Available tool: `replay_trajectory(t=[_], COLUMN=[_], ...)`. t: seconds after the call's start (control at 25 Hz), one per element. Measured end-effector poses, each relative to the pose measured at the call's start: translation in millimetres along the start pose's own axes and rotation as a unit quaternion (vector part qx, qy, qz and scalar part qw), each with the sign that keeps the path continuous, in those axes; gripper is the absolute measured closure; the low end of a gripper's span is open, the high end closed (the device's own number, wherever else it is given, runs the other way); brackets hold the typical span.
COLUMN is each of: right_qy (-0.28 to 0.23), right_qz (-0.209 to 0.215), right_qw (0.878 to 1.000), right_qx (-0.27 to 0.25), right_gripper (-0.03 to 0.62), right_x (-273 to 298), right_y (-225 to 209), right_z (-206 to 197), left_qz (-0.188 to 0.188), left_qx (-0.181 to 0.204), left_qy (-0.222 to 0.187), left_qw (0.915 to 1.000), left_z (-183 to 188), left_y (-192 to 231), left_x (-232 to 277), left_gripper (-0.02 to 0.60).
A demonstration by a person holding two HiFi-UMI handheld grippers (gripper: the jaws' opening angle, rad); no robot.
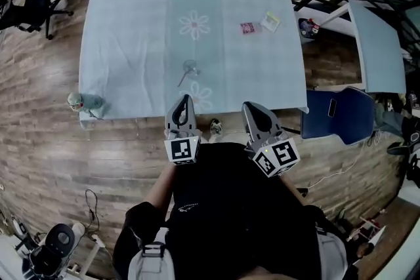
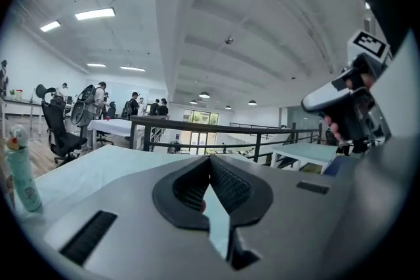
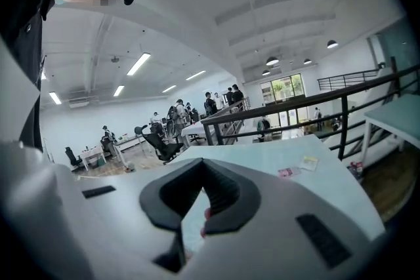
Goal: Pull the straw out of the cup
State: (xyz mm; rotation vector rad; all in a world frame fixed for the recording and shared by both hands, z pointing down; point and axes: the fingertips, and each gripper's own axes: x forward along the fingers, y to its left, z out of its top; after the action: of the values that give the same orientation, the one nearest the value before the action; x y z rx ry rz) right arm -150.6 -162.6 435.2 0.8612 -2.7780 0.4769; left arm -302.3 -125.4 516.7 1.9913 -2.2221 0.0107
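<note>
In the head view, a small clear cup stands near the middle of the light-blue tablecloth, and its straw leans out toward the near edge. Both grippers hover at the table's near edge, short of the cup. My left gripper is shut and empty, almost in line with the cup. My right gripper is off to the right, its jaws together with nothing between them. In both gripper views the jaws hide the cup.
A pink packet and a pale packet lie at the far right of the table. A green bottle with a toy top stands by the near left corner. A blue chair is to the right, with black railings beyond.
</note>
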Motion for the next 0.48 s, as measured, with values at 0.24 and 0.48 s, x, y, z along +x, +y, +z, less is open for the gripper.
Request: replay_trajectory(t=[0.24,0.48], right_qy=[0.012,0.019], right_qz=[-0.054,-0.096], right_qw=[0.998,0.995], right_qx=[0.005,0.020], right_gripper=[0.587,0.588], right_x=[12.5,18.9], right_y=[17.5,40.6], right_z=[-5.0,-15.6], left_qz=[-0.082,-0.129], left_qx=[0.015,0.024], left_qy=[0.043,0.068], left_qw=[0.9956,0.9890], left_z=[-37.9,-71.2], left_y=[3.0,4.1], left_x=[25.1,42.1], left_gripper=[0.571,0.501])
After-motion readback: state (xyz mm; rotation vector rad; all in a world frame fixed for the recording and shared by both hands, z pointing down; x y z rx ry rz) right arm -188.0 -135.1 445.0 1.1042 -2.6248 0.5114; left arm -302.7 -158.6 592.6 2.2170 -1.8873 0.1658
